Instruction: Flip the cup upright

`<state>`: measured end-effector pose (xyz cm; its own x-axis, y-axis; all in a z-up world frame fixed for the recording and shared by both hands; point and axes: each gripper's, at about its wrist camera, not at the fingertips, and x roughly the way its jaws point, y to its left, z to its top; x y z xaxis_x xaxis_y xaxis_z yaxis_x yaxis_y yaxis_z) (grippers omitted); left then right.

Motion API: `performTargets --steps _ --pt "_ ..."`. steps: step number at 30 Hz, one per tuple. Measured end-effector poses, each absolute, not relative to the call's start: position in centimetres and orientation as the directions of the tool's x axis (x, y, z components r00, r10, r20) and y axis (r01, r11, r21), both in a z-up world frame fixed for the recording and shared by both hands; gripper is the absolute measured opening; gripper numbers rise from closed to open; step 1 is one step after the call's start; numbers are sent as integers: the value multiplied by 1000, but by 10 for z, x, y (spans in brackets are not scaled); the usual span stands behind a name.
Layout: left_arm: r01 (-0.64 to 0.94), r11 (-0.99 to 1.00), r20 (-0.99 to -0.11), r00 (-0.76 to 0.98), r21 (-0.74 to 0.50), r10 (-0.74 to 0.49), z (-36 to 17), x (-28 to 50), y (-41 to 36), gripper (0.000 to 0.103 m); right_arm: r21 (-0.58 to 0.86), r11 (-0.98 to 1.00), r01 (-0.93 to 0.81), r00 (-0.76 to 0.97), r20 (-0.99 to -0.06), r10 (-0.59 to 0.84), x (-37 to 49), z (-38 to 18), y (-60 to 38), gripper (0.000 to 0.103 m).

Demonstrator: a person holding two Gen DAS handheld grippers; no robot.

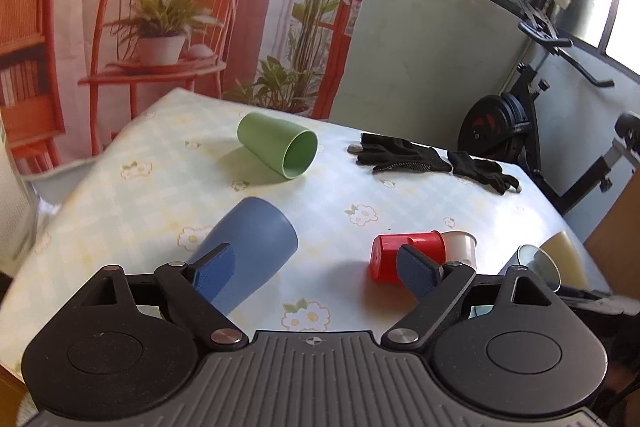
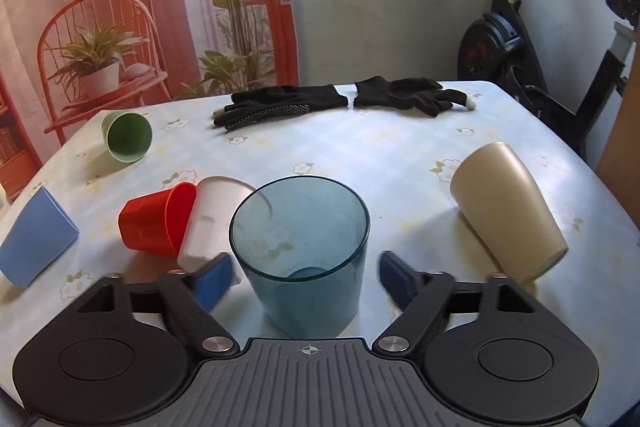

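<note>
Standing upright between the right gripper point(image 2: 306, 277)'s spread jaws, untouched by either pad, is the translucent teal plastic cup point(image 2: 304, 255) on the floral-clothed worktop point(image 2: 400, 155). Its left neighbours, a white cup point(image 2: 210, 223) and red cup point(image 2: 156, 221), lie toppled; the left gripper point(image 1: 316, 267)'s jaws gape empty.

Right gripper point(image 2: 306, 277): jaws spread wide, either side of the teal glass, neither pad visibly touching it.
Teal glass point(image 2: 300, 259): translucent, upright, mouth up.
White cup point(image 2: 208, 223): on its side, against the red cup point(image 2: 154, 223).
Beige cup point(image 2: 506, 215): on its side, right.
Blue cup point(image 2: 34, 241): tipped, left edge.
Green cup point(image 2: 127, 135): on its side, far left.
Black gloves point(image 2: 280, 105): far edge of table point(image 2: 360, 155).
</note>
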<state>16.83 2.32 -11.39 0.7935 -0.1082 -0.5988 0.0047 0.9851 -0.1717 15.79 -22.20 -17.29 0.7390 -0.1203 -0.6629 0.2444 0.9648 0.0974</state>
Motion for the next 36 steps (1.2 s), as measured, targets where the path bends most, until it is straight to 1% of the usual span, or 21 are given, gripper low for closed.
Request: performTargets --steps 2,5,7,10,17,24,31,36 --pt "21 988 -591 800 -153 -109 -111 165 21 91 112 960 257 739 -663 -120 154 -167 -223 95" --pt "42 990 -578 808 -134 -112 -104 161 17 92 120 957 262 744 -658 -122 148 -156 -224 99" --pt "52 991 -566 817 -120 -111 -98 157 15 94 116 958 262 747 -653 -125 145 -147 -222 102" --pt "62 992 -538 835 -112 -113 -89 149 14 96 117 961 251 761 -638 -121 137 -132 -219 102" --pt "63 992 -492 864 -107 -108 -62 131 14 97 131 964 229 795 -597 -108 116 -93 -210 103" --pt "72 995 -431 898 -63 -92 -29 109 13 97 189 959 210 840 -537 -78 90 -55 -208 103" --pt "82 996 -355 931 -32 -88 -2 85 8 98 184 963 198 875 -476 -89 69 -24 -204 103" --pt "93 995 -341 935 -24 -96 5 78 4 98 155 968 198 879 -465 -105 63 -14 -200 103"
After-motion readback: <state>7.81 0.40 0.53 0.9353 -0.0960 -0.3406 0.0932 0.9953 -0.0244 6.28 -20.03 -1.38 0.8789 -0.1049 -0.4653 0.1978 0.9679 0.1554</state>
